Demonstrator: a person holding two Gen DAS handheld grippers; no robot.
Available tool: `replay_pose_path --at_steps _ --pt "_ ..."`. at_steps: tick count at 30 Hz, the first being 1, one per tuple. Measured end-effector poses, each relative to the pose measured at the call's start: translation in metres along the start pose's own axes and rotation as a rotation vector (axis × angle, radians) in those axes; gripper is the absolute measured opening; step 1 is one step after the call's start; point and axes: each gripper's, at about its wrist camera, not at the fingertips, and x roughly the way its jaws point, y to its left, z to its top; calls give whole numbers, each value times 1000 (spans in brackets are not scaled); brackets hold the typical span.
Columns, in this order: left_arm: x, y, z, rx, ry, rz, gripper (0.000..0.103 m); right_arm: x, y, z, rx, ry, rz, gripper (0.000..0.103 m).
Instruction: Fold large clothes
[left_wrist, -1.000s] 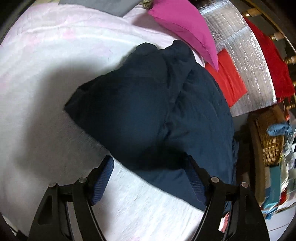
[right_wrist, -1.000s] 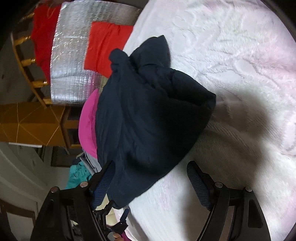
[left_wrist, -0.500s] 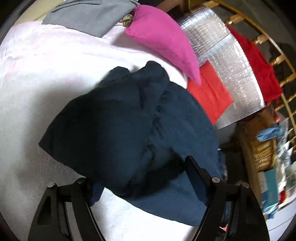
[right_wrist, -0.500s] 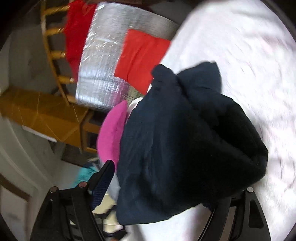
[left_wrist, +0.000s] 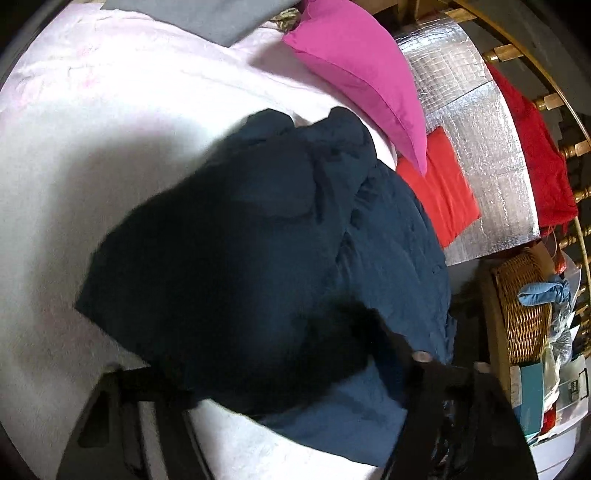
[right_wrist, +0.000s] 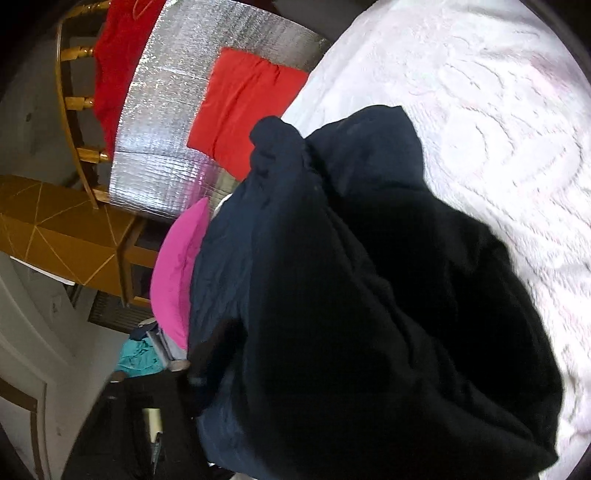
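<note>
That navy garment is bunched in a thick heap on the white bedspread, near the edge by the pink pillow, and it's draped over both tools. Your left gripper has fabric covering the gap, so I honestly can't tell if it's pinching or spread. Same for the right gripper: only one finger peeks out beside the cloth. I'd say get a firm bite on just one layer at each end, then lift evenly and lay it flat, away from the red cloth and foil sheet.
</note>
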Motion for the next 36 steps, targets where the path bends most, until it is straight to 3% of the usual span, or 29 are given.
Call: replay_pose_path --at_steps 5,7,11,16,31,36 --pt "-16 -5 -3 79 -37 21 37 -5 20 -6 -144 -38 -75 45" --pt "-21 -12 -3 119 -59 28 33 -10 33 -11 -207 -63 -98 39" --pt "-39 -23 -4 181 -92 36 27 -23 48 -21 -281 -95 -112 36" --pt "-61 -26 -7 220 -101 41 25 -40 66 -41 -379 -120 -127 36" --pt "-108 -4 -37 275 -54 86 25 -83 54 -94 -428 -80 -149 36" --pt "-104 2 -43 286 -25 128 25 -84 49 -103 -433 -74 -169 36"
